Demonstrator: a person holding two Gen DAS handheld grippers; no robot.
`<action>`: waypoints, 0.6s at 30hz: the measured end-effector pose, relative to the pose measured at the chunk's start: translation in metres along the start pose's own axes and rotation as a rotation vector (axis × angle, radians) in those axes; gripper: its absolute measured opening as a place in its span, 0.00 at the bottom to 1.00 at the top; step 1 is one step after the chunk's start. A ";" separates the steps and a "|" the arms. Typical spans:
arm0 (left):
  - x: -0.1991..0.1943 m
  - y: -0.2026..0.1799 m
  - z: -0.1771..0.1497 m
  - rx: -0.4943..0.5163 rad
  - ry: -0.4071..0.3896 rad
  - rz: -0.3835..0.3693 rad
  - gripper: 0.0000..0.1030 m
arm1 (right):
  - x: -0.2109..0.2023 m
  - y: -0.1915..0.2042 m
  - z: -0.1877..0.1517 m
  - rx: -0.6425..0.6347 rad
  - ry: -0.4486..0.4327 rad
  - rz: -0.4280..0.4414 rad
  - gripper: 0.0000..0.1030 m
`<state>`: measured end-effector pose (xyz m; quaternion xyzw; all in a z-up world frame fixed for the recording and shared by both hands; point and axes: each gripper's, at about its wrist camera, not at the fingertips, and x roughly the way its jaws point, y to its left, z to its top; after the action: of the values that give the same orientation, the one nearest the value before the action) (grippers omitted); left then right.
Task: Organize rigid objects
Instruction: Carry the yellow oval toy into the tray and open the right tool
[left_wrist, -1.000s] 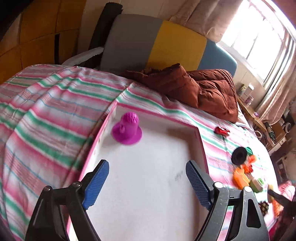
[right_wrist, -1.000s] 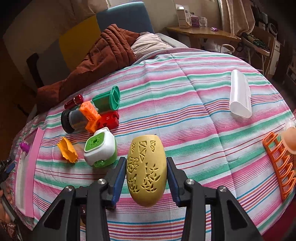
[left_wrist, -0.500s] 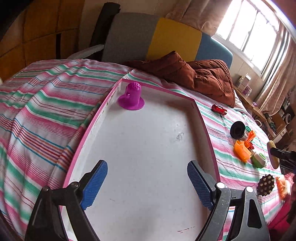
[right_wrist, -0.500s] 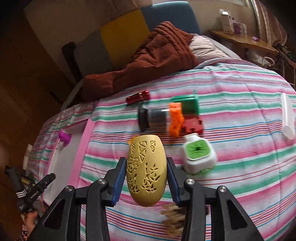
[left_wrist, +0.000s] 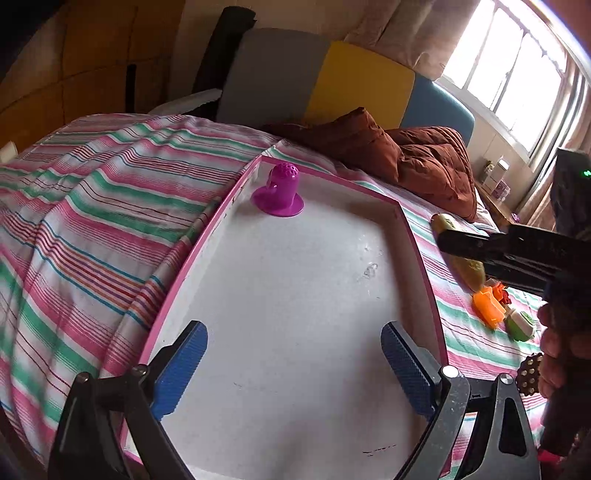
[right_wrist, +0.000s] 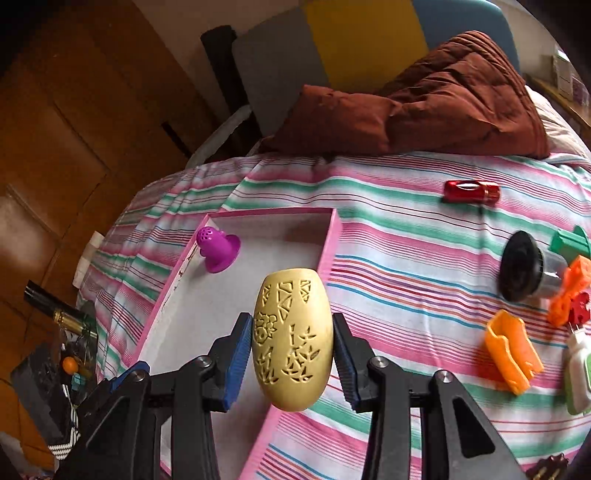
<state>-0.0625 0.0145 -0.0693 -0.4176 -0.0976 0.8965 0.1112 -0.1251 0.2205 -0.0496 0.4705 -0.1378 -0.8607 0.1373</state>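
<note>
Left wrist view: no writing can be read on anything here. The left gripper (left_wrist: 293, 363) hangs over the near half of the pink-rimmed tray (left_wrist: 417, 254), its jaws wide and opening, nothing between its 2 blue pads (left_wrist: 180, 365). A purple cup (left_wrist: 279, 191) stands upside down in the tray's far left corner. Past the tray's right rim the right gripper (left_wrist: 465, 254) comes in from the side with a yellow egg (left_wrist: 466, 271) clamped in it; a hand (left_wrist: 557, 350) shows behind. Farther right of the tray, on the striped cloth (left_wrist: 92, 206), lie an orange piece (left_wrist: 488, 302) and a green-and-white box (left_wrist: 520, 325).

Right wrist view: no brand or label is legible; the yellow egg (right_wrist: 291, 343) bears only cut-out flower and triangle shapes. The right gripper (right_wrist: 291, 350) is clamped on the egg's 2 sides, holding it upright above the tray's (right_wrist: 327, 254) right rim. The purple cup (right_wrist: 218, 248) sits at the tray's far left. Right of the tray lie a red car (right_wrist: 471, 191), a black-capped jar (right_wrist: 524, 269) and the orange piece (right_wrist: 511, 354).
</note>
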 end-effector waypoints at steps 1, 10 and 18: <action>-0.001 0.001 0.000 0.000 -0.001 0.004 0.93 | 0.008 0.006 0.004 -0.014 0.009 -0.001 0.41; -0.008 0.016 0.002 -0.028 -0.015 0.019 0.93 | 0.081 0.040 0.039 -0.102 0.087 -0.048 0.41; -0.011 0.021 0.003 -0.062 -0.024 -0.009 0.93 | 0.093 0.046 0.057 -0.093 0.036 -0.054 0.43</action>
<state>-0.0603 -0.0086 -0.0650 -0.4095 -0.1286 0.8975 0.1011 -0.2167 0.1498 -0.0748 0.4823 -0.0824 -0.8610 0.1385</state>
